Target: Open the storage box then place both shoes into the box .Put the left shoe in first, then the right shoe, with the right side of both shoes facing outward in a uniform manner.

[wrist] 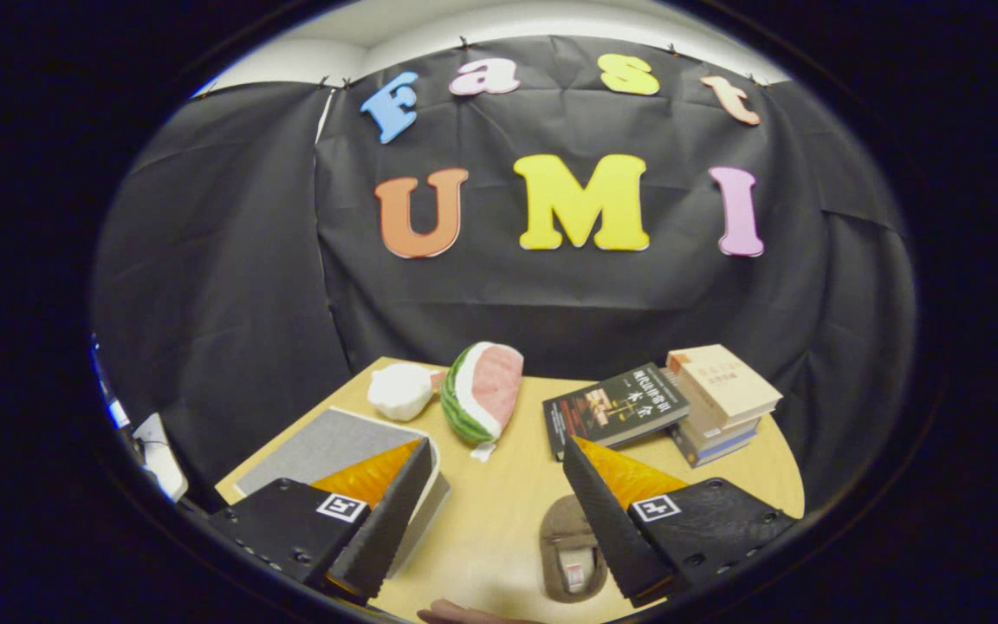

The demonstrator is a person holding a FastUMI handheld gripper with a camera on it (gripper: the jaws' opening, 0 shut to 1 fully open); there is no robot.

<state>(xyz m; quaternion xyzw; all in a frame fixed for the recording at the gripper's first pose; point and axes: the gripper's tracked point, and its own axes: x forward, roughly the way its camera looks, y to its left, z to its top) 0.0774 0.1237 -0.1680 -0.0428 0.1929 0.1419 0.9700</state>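
Starting with the biggest item, you have the storage box (339, 446) lying flat on the wooden table (499, 511), its grey lid still closed, partly under your left finger. Judging by its thin white walls, it is likely light and fairly stiff, so it may slide when you lift the lid; take hold at the lid's rim on the side nearest the watermelon-slice toy (482, 392).

Right of the box, past that toy, sits a stack of books (707, 403), with a dark book (616, 406) leaning against it. These play no part in the job.

Next down in size, one slipper-like shoe (570, 542) lies right of the box, close against your right finger, opening upward. It looks soft and light, likely to fold under pressure, so pinch it at the firmer heel edge or sole rim. I cannot tell whether it is the left or right one.

Behind the box rests a white crumpled lump (401, 390).

Your gripper (499, 481) hangs with fingers wide apart, holding nothing.
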